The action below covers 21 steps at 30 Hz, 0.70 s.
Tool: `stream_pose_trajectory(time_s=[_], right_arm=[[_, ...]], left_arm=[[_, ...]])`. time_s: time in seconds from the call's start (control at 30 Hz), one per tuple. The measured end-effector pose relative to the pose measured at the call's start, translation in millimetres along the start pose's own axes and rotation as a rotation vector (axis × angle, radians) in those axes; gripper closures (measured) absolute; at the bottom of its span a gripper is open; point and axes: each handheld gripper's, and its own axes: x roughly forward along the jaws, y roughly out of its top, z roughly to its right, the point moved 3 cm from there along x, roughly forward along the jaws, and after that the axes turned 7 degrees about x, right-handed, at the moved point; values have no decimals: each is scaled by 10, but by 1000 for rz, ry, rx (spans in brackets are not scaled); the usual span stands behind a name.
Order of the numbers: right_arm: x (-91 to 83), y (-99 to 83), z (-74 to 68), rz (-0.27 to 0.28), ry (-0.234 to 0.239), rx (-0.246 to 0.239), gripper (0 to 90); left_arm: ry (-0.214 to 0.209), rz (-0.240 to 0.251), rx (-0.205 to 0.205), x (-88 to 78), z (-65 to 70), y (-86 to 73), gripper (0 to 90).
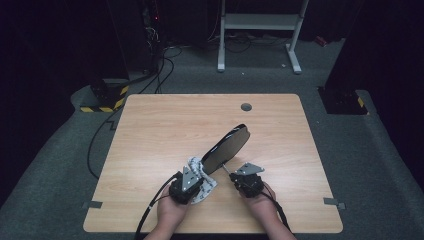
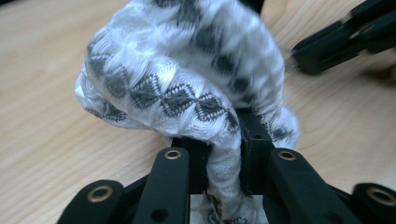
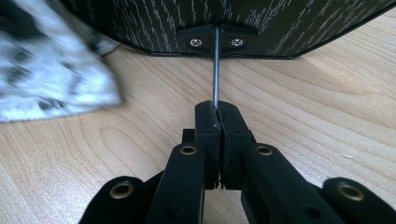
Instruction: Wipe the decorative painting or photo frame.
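A dark oval panel stands tilted on the wooden table, its back showing a fine grain pattern. A thin metal rod runs from a screwed bracket on the panel's back down into my right gripper, which is shut on it. That gripper sits just right of the panel's lower end. My left gripper is shut on a white cloth with grey diamonds. The bunched cloth lies against the panel's lower left edge, and its edge shows blurred in the right gripper view.
A grey round cap sits near the table's far edge. Grey tape tabs mark the near left and near right corners. Cables trail on the floor at left; a white frame stands behind.
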Motion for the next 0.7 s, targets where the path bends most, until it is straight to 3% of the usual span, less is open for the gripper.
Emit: stream_pose_trajectory(time_s=[0.13, 0.23, 0.37, 0.47, 0.53, 0.57, 0.63, 0.7], right_arm=[[2, 4, 13, 4, -3, -2, 881], [3, 5, 14, 5, -6, -1, 880], [3, 4, 12, 6, -14, -2, 886], [3, 6, 17, 5, -12, 1, 888], [3, 7, 26, 6, -9, 5, 887], [4, 7, 27, 6, -9, 2, 887], [4, 5, 16, 7, -14, -3, 888], [4, 5, 10, 6, -15, -5, 885]], left_arm=[[3, -17, -1, 96, -36, 9, 758], [-3, -18, -24, 121, -75, 13, 759], [-12, -15, -23, 78, -66, 39, 767], [-14, 25, -22, -33, -55, 84, 771], [-1, 50, 4, -96, -61, 98, 778], [13, 48, 12, -105, -81, 84, 784], [4, 35, -21, -80, -128, 49, 788], [20, 16, -10, -37, -145, 23, 788]])
